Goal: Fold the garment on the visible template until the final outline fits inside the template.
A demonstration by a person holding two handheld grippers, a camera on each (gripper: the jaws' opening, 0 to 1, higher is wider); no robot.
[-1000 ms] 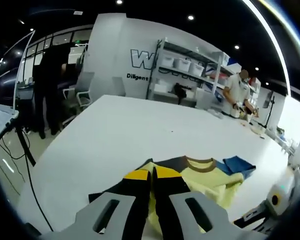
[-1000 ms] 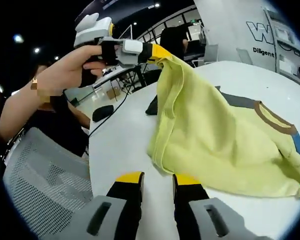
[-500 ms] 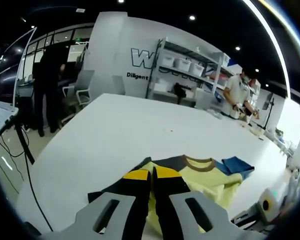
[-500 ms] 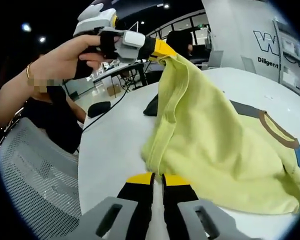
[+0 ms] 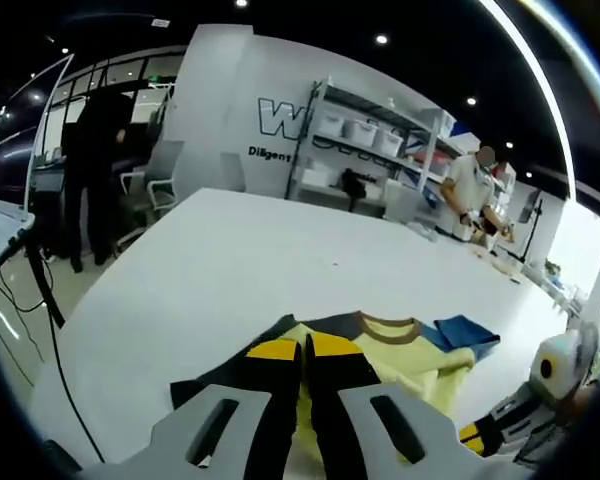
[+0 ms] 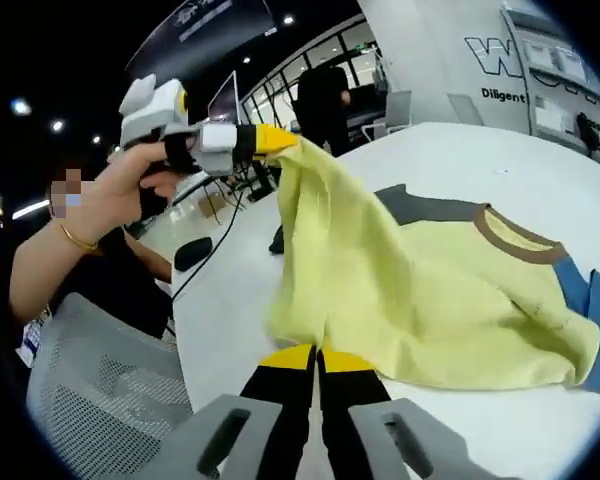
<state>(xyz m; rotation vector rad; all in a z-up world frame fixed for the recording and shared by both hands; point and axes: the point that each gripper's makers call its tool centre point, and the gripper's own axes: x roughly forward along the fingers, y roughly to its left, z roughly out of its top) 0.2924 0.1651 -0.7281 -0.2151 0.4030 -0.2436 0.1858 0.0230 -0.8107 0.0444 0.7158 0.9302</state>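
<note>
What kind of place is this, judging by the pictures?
Probably an open lab or workshop office: a big white table, metal shelving with storage bins, a wall logo, and a mesh office chair.

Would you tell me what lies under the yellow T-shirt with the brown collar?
The yellow T-shirt rests on the white table. A dark shape shows beside its lifted edge; whatever is beneath the cloth is covered.

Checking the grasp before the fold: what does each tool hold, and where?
Both hold the yellow shirt: the left tool pinches a lifted hem corner, the right tool is shut on the hem edge near the table.
</note>
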